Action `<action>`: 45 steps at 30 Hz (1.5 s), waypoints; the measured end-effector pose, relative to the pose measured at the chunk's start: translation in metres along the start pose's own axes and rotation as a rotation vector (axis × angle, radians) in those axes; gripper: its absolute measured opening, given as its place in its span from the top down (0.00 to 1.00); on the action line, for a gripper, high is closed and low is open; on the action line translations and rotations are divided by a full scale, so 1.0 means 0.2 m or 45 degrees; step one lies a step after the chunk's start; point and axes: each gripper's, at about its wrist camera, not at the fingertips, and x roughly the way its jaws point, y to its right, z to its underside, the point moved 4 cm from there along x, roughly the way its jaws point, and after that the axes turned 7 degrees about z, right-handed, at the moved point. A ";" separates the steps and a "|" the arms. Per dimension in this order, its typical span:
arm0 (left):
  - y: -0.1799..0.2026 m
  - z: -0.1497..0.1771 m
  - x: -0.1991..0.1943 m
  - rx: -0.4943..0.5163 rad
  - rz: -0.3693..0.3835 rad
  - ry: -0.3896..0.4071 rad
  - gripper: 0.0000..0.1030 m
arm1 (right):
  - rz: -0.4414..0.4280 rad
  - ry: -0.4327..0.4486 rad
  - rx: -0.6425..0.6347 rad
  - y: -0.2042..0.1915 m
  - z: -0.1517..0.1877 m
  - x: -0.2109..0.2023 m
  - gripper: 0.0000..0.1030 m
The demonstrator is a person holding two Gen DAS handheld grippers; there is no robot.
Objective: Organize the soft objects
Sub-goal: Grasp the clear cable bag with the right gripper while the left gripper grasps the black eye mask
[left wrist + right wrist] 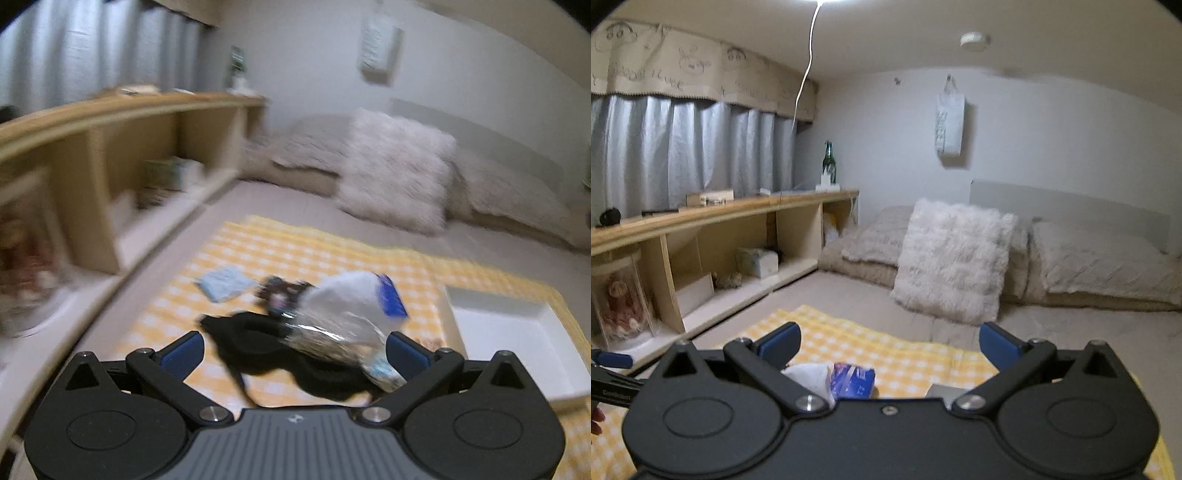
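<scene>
In the blurred left wrist view, my left gripper [293, 350] is open and empty above a yellow checked cloth [303, 254]. Just past its fingertips lie a black fabric item [266, 347] and a clear plastic pack with a blue label [354, 310]. A light blue folded cloth [225, 282] and a small dark item [279, 291] lie farther out. A white tray [517, 332] sits to the right. My right gripper [888, 349] is open and empty, raised over the cloth [905, 354]. The plastic pack [846, 380] shows below it.
A long wooden shelf unit [720, 236] runs along the left with boxes and a doll case [620, 299]. A fluffy white cushion [953, 258] and beige pillows [1100, 266] lean at the far wall. A green bottle [829, 162] stands on the shelf top.
</scene>
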 end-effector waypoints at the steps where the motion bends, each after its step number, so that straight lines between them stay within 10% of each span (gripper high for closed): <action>1: 0.01 0.01 0.04 0.025 0.023 -0.027 0.01 | -0.016 -0.019 0.013 0.00 0.01 0.04 0.00; 18: -0.04 0.34 0.79 0.535 -0.177 -0.489 0.11 | -0.008 -0.241 -0.037 -0.09 0.26 0.54 0.00; 26: -0.14 0.45 0.62 0.660 0.000 -0.526 0.05 | -0.048 -0.292 -0.073 -0.18 0.31 0.61 0.00; 31: -0.28 0.45 0.55 0.513 0.052 -0.548 0.06 | -0.071 -0.303 -0.072 -0.24 0.31 0.61 0.00; 37: -0.29 0.28 0.56 0.210 -0.006 -0.294 0.06 | -0.107 -0.279 -0.056 -0.31 0.28 0.58 0.00; 45: -0.26 0.35 0.75 0.417 -0.203 -0.449 0.16 | -0.334 -0.282 -0.163 -0.43 0.34 0.65 0.06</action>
